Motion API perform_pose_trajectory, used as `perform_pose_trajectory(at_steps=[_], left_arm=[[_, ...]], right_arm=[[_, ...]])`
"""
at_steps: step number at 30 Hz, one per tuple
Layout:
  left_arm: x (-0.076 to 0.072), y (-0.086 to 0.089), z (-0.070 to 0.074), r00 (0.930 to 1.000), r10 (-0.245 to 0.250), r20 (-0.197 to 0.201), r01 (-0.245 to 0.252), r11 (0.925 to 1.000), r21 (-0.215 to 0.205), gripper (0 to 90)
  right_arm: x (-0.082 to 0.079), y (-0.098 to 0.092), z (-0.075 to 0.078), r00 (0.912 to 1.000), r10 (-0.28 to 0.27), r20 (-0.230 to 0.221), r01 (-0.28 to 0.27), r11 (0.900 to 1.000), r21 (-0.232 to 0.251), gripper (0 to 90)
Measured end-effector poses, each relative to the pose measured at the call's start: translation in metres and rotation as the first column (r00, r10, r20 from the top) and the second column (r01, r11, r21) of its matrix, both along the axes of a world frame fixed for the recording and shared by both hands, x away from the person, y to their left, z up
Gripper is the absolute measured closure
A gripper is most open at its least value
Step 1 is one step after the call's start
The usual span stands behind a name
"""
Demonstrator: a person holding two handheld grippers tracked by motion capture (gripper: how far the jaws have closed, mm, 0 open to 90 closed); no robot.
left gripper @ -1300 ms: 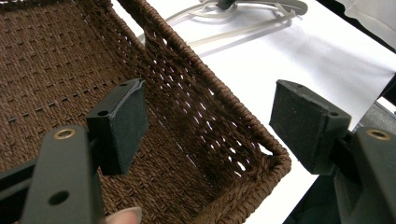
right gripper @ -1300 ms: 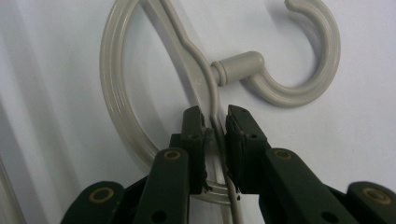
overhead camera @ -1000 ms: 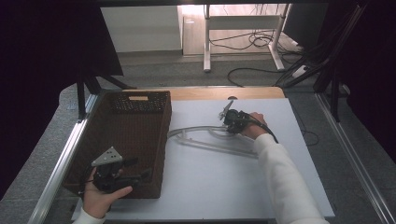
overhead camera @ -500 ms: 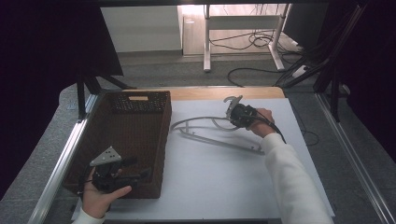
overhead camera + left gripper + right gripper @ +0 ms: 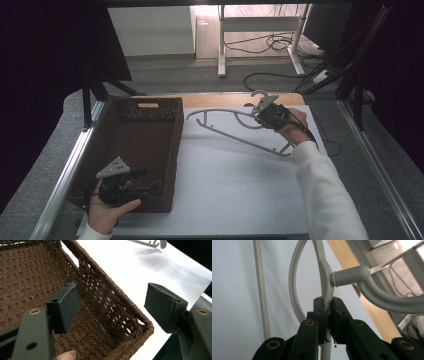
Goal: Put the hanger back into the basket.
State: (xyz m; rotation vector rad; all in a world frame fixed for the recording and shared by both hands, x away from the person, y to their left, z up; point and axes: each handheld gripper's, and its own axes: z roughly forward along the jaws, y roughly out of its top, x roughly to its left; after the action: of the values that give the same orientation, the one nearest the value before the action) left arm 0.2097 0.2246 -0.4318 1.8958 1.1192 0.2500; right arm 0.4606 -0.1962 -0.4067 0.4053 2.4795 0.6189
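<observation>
Place: lab or test room | Cues: black curtains (image 5: 45, 55) (both sides), floor cables (image 5: 280, 45), desk frame (image 5: 260, 30)

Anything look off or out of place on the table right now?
Nothing looks damaged or spilled. The grey hanger is clamped near its hook by the right gripper, lying askew across the white table. The left gripper hangs open at the brown basket corner.

Dim dark surround; bright white table (image 5: 235, 190); soft shadows; slight blur.

The table is seen from above, looking forward; the brown woven wicker basket (image 5: 145, 150) is viewed close in the left gripper view (image 5: 100, 290).
</observation>
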Motion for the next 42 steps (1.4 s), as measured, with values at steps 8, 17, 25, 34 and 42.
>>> perform_pose_trajectory(at_steps=[8, 17, 25, 34, 42], left_arm=[[0.001, 0.002, 0.001, 1.0000, 0.001, 0.001, -0.001, 0.9999, -0.013, 27.1], [0.001, 0.007, 0.016, 0.9994, 0.004, 0.033, -0.003, 0.9994, -0.035, 27.1], [0.003, 0.002, 0.037, 0.9968, -0.034, 0.072, 0.038, 0.9979, -0.053, 26.9], [0.017, -0.016, 0.083, 0.9819, -0.109, 0.155, 0.110, 0.9939, -0.002, 26.3], [0.061, -0.027, 0.110, 0.9728, -0.209, 0.100, 0.211, 0.9774, -0.010, 26.4]], right_arm=[[-0.025, -0.008, 0.029, 0.9962, 0.050, 0.072, -0.053, 0.998, 0.038, 83.4], [-0.051, -0.005, 0.043, 0.9867, 0.123, 0.107, -0.130, 0.989, 0.066, 83.4], [-0.069, 0.000, 0.046, 0.9759, 0.191, 0.105, -0.200, 0.977, 0.080, 83.4], [-0.085, 0.006, 0.044, 0.9595, 0.261, 0.106, -0.271, 0.958, 0.093, 83.4], [-0.094, 0.012, 0.044, 0.9480, 0.299, 0.108, -0.309, 0.947, 0.086, 83.3]])
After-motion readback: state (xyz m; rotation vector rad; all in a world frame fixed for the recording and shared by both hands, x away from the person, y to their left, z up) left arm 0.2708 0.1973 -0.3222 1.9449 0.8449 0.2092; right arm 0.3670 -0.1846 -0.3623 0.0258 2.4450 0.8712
